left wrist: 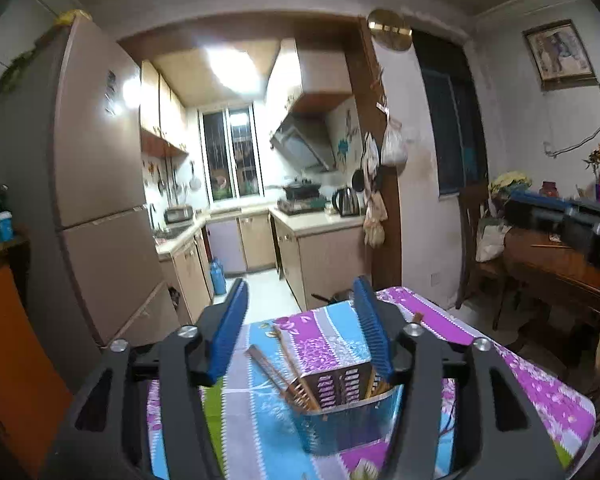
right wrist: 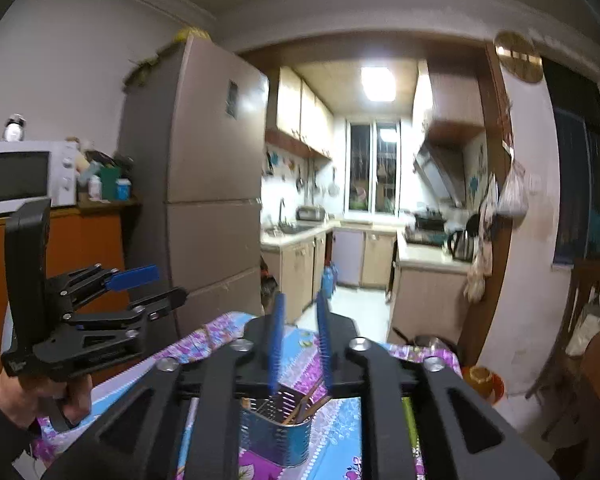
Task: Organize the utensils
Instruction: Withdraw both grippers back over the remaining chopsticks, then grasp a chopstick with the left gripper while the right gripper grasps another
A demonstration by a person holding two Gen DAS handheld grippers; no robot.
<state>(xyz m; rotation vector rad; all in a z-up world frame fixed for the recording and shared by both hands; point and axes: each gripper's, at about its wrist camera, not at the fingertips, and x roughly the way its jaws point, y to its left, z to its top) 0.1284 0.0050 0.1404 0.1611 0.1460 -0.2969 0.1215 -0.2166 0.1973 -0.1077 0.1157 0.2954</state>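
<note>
Below both empty, parted grippers, left gripper (left wrist: 300, 320) and right gripper (right wrist: 300, 340), the utensil holder (right wrist: 276, 436) keeps chopsticks (left wrist: 284, 360) leaning outward, so I think a careless bump could tip it.

No text, label, brand, number or sign is being shown clearly enough to be read in either view; faint marks on the base of the left gripper (right wrist: 18, 366) in the right wrist view, and a small dark panel on the refrigerator (right wrist: 232, 98) door, are being rendered too small and blurred to be made out
</note>
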